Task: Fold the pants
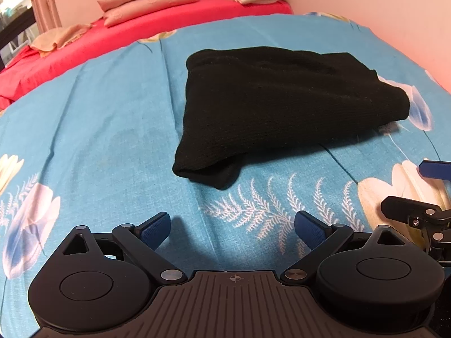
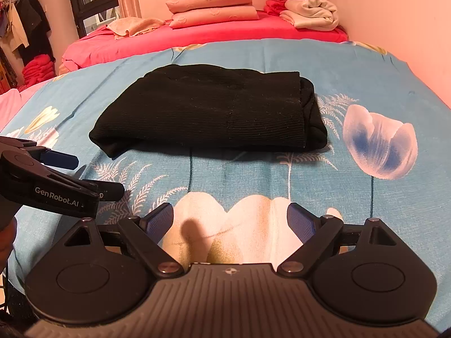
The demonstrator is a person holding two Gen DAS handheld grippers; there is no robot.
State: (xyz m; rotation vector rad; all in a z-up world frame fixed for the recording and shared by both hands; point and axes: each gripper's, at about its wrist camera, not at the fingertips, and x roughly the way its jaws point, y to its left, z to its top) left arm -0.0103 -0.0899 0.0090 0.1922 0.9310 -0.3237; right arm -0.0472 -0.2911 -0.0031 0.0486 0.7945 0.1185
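Observation:
The black pants (image 1: 270,104) lie folded into a thick rectangle on the blue flowered bedspread (image 1: 98,118); in the right wrist view the same pants (image 2: 214,112) sit ahead of both grippers. My left gripper (image 1: 232,229) hovers open short of the bundle's near corner, nothing between its blue pads. My right gripper (image 2: 230,221) is open too, above a white flower print, with a gap of bedspread (image 2: 366,84) between it and the pants. The left gripper (image 2: 93,177) shows at the left of the right wrist view, and the right gripper (image 1: 414,188) at the right edge of the left wrist view.
Beyond the blue bedspread lies a red sheet (image 2: 225,32) with stacked pink pillows (image 2: 211,8), a beige towel (image 2: 132,25) and folded light blankets (image 2: 313,14). A wall (image 2: 394,14) runs along the right. Clothes hang at far left (image 2: 19,31).

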